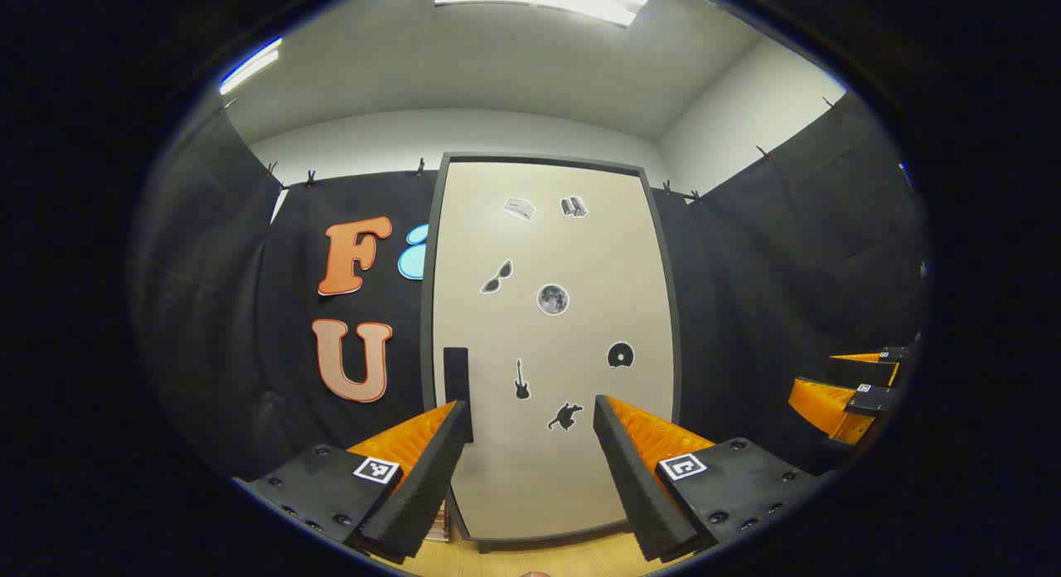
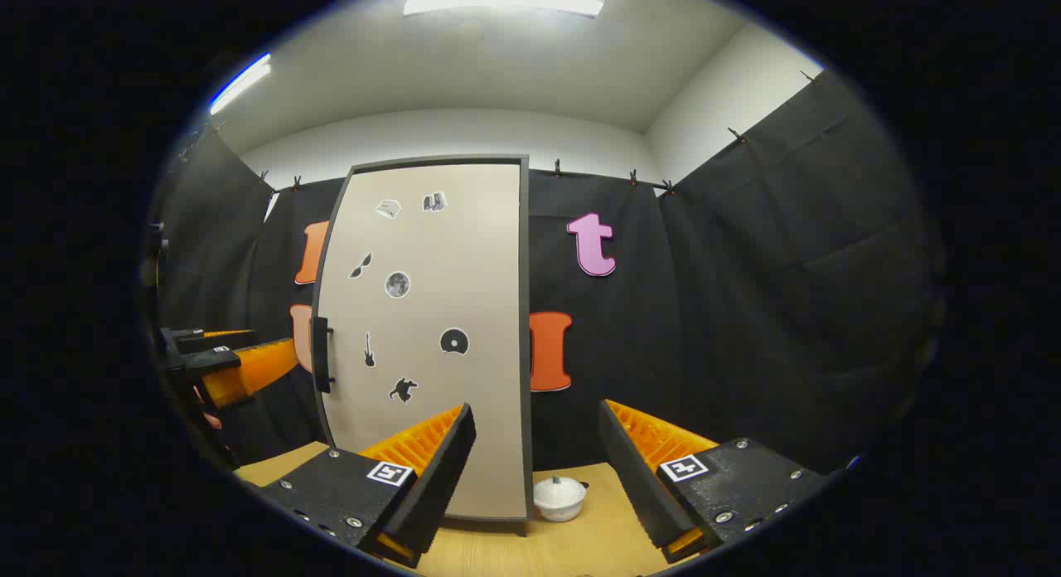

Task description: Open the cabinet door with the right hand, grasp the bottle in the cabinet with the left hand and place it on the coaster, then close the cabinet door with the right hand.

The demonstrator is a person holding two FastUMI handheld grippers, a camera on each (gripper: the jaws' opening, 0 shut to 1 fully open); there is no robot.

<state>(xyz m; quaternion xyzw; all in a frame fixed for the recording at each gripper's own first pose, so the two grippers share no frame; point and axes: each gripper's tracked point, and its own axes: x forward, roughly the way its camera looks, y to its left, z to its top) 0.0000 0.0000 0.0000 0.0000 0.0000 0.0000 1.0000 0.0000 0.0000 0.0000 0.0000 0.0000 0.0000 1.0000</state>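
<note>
Cabinet door (image 2: 427, 336) shut, both the left gripper (image 1: 530, 469) and right gripper (image 2: 535, 477) spread empty; next, seemingly, right takes the black handle (image 2: 321, 355).

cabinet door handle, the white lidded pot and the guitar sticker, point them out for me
cabinet door handle (image 1: 456, 384), left gripper view, middle of the black bar
white lidded pot (image 2: 559, 498), right gripper view, its body
guitar sticker (image 1: 521, 380), left gripper view, its body

cabinet door (image 2: 427, 336) on table (image 2: 530, 552) | lidded pot (image 2: 559, 497) right (handle (image 2: 321, 355) left)
</note>
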